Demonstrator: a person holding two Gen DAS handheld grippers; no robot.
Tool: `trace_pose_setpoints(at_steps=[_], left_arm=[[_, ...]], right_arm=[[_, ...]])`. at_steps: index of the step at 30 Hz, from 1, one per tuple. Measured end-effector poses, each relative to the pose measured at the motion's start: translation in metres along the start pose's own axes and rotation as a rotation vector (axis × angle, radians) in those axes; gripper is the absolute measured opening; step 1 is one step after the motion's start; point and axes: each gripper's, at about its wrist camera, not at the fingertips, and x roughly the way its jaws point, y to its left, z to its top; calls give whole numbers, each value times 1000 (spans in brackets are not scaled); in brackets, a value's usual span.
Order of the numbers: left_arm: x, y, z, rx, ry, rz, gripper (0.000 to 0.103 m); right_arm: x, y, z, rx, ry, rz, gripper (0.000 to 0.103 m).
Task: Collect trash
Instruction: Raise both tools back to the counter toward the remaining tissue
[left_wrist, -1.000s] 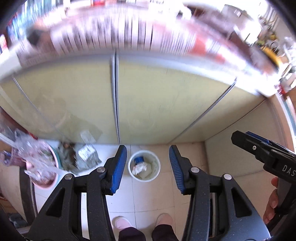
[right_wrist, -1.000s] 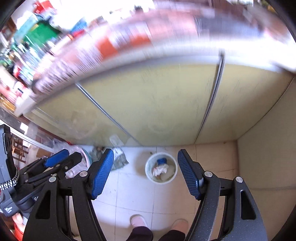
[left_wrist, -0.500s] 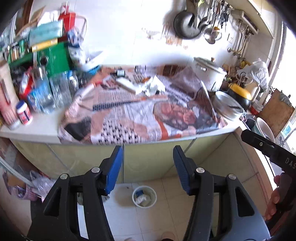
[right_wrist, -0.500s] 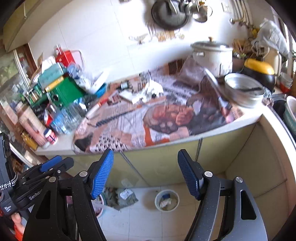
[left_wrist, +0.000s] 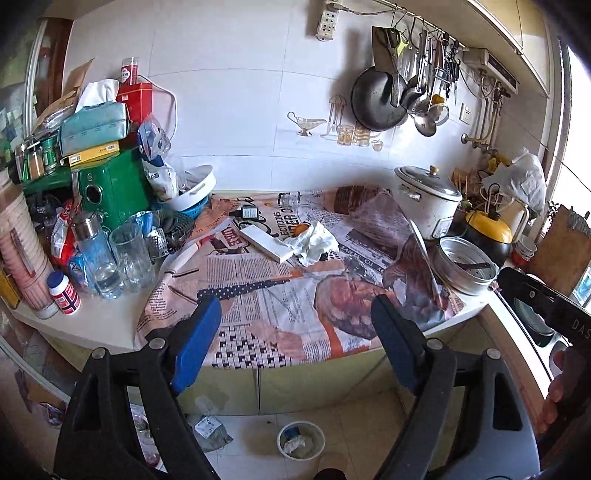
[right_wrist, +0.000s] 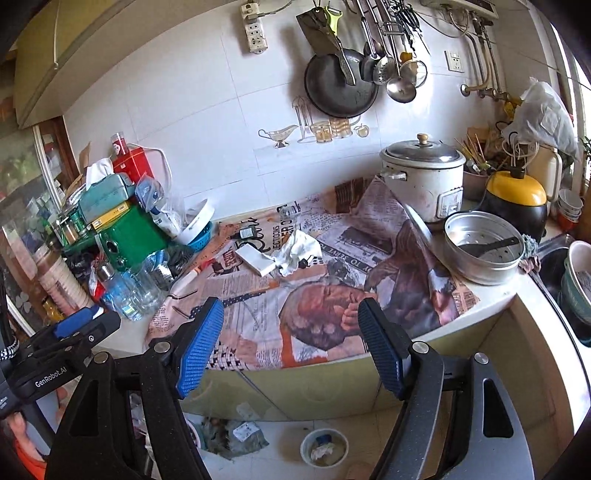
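A crumpled white tissue (left_wrist: 314, 242) lies on the newspaper-covered counter (left_wrist: 258, 295), beside a flat white box (left_wrist: 266, 243) and a small orange scrap (left_wrist: 303, 228). The tissue also shows in the right wrist view (right_wrist: 297, 251). A small white trash bin (left_wrist: 301, 439) with paper in it stands on the floor below the counter; it shows in the right wrist view too (right_wrist: 324, 448). My left gripper (left_wrist: 295, 350) is open and empty, held in front of the counter edge. My right gripper (right_wrist: 290, 343) is open and empty, to the right of the left one.
A rice cooker (left_wrist: 428, 199), a metal steamer pot (left_wrist: 467, 264) and a yellow-lidded pot (left_wrist: 487, 229) stand at the right. Glasses and bottles (left_wrist: 122, 258), a green box (left_wrist: 110, 188) and stacked clutter fill the left. Bags of rubbish (left_wrist: 210, 432) lie on the floor.
Both grippers have tilted up from the floor and bin to the countertop. The counter's contents came into view. Both stayed open.
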Motion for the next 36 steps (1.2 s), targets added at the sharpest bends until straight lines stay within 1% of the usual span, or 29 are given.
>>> trace_pose_setpoints(at_steps=[4, 8, 13, 17, 21, 26, 29, 32, 34, 36], left_arm=[[29, -9, 30, -20, -23, 34, 89], [68, -17, 59, -73, -15, 68, 89], [119, -21, 75, -126, 12, 124, 90], [167, -20, 79, -134, 84, 177, 91], [220, -9, 76, -135, 165, 197, 91], [294, 8, 68, -132, 276, 182, 91], [342, 21, 60, -117, 344, 182, 91], [388, 33, 52, -101, 426, 209, 91], [413, 40, 48, -120, 460, 197, 91], [431, 44, 47, -140, 476, 176, 91]], right_arm=[[23, -13, 28, -27, 8, 31, 72], [50, -29, 56, -69, 31, 54, 72], [89, -52, 83, -119, 71, 94, 72], [119, -64, 93, -130, 107, 105, 72], [151, -72, 98, -116, 149, 117, 72], [188, -77, 100, -74, 190, 79, 72], [207, -80, 101, -40, 204, 34, 72], [229, -81, 101, 0, 234, -10, 72], [246, -83, 101, 25, 262, -19, 72], [262, -84, 98, 32, 287, -39, 72]])
